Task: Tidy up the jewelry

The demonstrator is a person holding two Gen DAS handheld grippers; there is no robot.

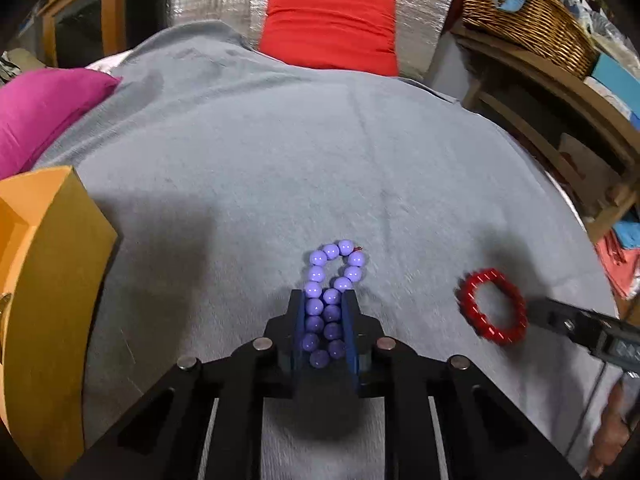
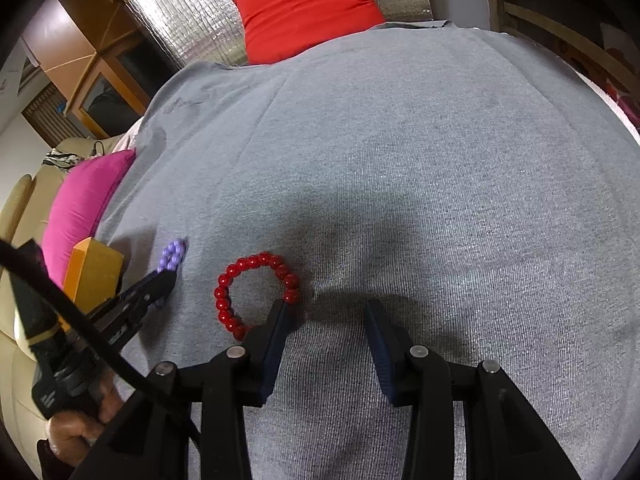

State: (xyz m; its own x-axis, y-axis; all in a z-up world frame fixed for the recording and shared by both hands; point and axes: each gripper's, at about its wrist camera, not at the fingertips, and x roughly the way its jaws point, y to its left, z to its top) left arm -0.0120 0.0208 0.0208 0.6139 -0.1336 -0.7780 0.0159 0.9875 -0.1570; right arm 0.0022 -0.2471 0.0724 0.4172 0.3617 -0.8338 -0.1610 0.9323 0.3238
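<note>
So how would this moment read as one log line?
left gripper: shut on purple bracelet | right gripper: open, beside red bracelet

Grey blanket [image 2: 400,160] carries purple bracelet [image 1: 336,280], red bracelet [image 2: 256,292], orange box [image 1: 48,280].

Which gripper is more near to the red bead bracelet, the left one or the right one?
Right. The right gripper stands open with one finger beside the red bead bracelet. The left gripper is farther off, shut on the purple bead bracelet.

A purple bead bracelet [image 1: 331,304] is lying squeezed into a narrow double row on grey cloth; a red bead bracelet [image 2: 256,293] is resting nearby as an open ring.
</note>
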